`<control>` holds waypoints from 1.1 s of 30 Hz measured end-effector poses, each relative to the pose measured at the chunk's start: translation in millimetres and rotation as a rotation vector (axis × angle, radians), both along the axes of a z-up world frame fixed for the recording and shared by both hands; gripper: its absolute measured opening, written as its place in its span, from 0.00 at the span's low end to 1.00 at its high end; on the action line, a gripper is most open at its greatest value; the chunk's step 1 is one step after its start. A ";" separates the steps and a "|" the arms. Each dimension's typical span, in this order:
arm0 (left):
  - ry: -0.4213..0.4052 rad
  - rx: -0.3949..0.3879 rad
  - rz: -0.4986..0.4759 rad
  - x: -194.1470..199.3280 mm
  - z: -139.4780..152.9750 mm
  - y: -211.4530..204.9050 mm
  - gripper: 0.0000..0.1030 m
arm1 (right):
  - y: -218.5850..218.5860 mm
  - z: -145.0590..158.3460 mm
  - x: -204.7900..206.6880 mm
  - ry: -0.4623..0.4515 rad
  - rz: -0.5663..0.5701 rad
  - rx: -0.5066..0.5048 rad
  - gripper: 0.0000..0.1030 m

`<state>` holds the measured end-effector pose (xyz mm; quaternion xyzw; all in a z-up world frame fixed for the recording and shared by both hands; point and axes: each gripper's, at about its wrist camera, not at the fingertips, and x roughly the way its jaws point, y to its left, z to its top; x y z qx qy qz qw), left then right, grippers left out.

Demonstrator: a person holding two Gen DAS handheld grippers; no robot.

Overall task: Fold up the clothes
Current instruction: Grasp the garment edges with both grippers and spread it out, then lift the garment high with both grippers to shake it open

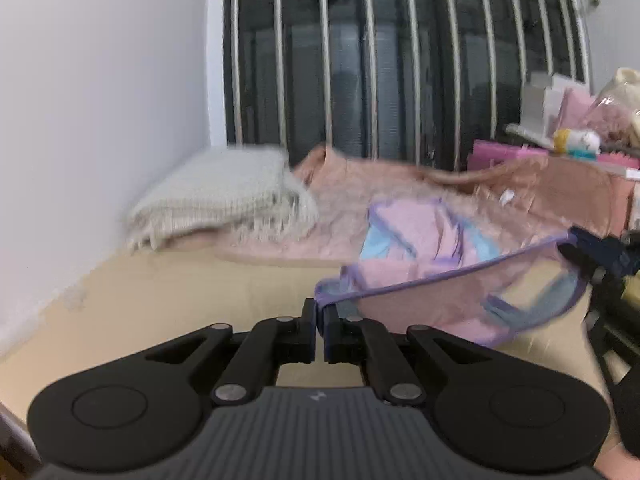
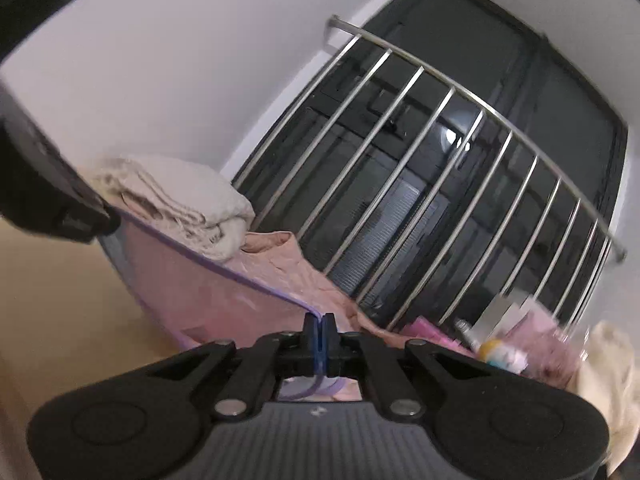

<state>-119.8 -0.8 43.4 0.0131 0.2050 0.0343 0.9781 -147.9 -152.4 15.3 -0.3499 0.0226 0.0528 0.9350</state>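
Note:
A small pink garment with purple trim and blue patches hangs stretched in the air between my two grippers, above a beige surface. My left gripper is shut on the left end of its purple edge. My right gripper is shut on the other end of that purple edge; it also shows at the right of the left wrist view. The garment's lower part sags below the taut edge. In the right wrist view the left gripper shows at the left, holding the far end.
A folded cream knit blanket lies at the back left by the white wall. A peach quilted cloth spreads behind the garment. Pink boxes and bags pile up at the right. A dark window with metal bars stands behind.

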 end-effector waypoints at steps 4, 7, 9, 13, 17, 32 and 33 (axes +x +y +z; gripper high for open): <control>0.038 -0.011 0.007 -0.3 -9.8 6.2 0.03 | 4.3 -30.5 -2.0 0.039 -0.027 -0.155 0.26; 0.050 -0.007 0.019 1.4 -14.9 9.3 0.03 | -6.9 -17.9 -3.9 0.220 0.025 0.022 0.26; 0.055 -0.016 0.026 2.3 -16.1 11.5 0.03 | -10.7 -13.3 -3.2 0.285 0.027 0.082 0.26; 0.058 -0.018 0.030 2.9 -17.0 13.7 0.03 | -11.2 -18.3 -1.2 0.296 0.000 0.068 0.26; 0.068 -0.018 0.027 2.7 -18.0 13.4 0.03 | -12.0 -24.9 3.6 0.293 -0.038 0.043 0.01; -0.628 -0.153 -0.289 -155.6 217.6 30.1 0.01 | -88.9 216.1 -137.8 -0.307 0.189 0.425 0.01; -0.671 -0.156 -0.311 -166.1 225.8 30.7 0.01 | -93.4 227.1 -146.7 -0.329 0.205 0.436 0.01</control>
